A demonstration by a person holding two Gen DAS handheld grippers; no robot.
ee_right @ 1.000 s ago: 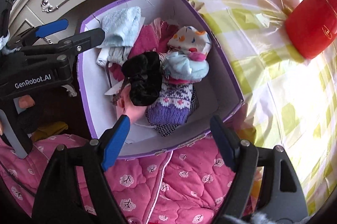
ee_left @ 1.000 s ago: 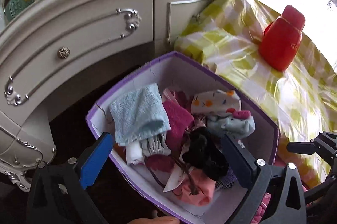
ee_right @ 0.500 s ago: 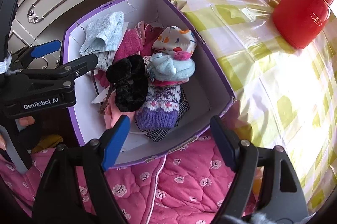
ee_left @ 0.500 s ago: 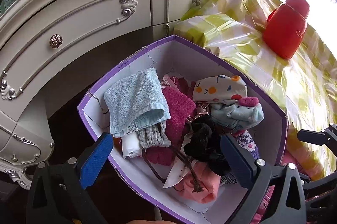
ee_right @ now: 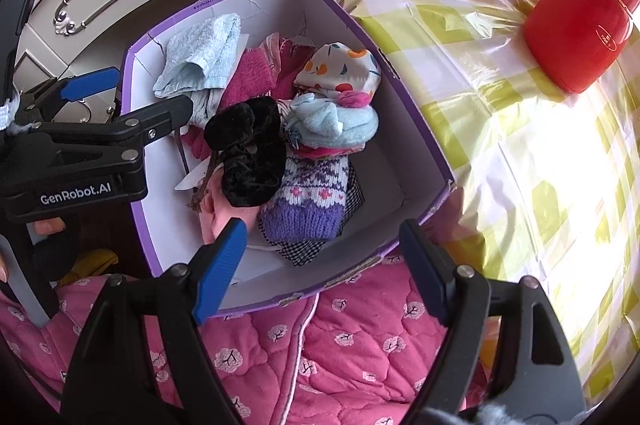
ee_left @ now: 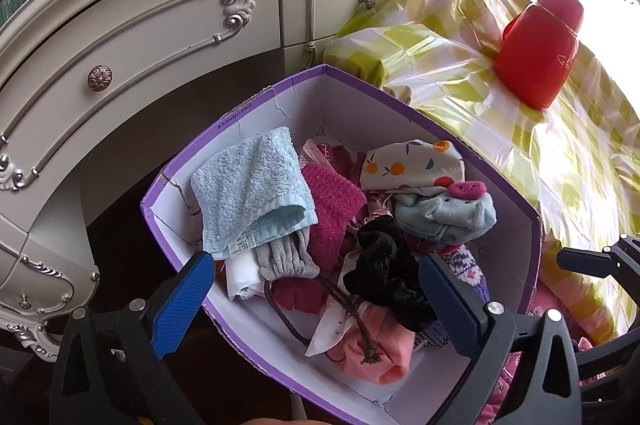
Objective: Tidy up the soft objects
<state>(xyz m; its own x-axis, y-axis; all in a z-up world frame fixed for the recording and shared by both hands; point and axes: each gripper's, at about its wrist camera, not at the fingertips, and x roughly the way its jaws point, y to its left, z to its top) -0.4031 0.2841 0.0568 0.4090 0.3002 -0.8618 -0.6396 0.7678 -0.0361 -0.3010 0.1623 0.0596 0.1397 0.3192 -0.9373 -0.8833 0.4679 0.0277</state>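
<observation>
A purple-rimmed cardboard box (ee_left: 280, 93) (ee_right: 420, 129) holds several soft things: a light blue towel (ee_left: 248, 185) (ee_right: 200, 61), a black velvet scrunchie (ee_left: 380, 273) (ee_right: 248, 149), a pale blue plush sock (ee_left: 448, 217) (ee_right: 336, 121), a fruit-print cloth (ee_left: 412, 165), a purple knit sock (ee_right: 308, 201) and pink pieces. My left gripper (ee_left: 316, 301) is open and empty above the box's near left side; it also shows in the right wrist view (ee_right: 132, 93). My right gripper (ee_right: 320, 265) is open and empty above the box's near edge.
A cream dresser with drawers (ee_left: 140, 25) stands behind the box. A table with yellow checked plastic cover (ee_right: 520, 145) is at right, with a red container (ee_left: 536, 57) (ee_right: 576, 29) on it. A pink quilted cover (ee_right: 320, 345) lies under the box's near side.
Both grippers have pulled back and up from the box, so more of it and the dresser shows. Both stay open and empty. The box contents have not moved.
</observation>
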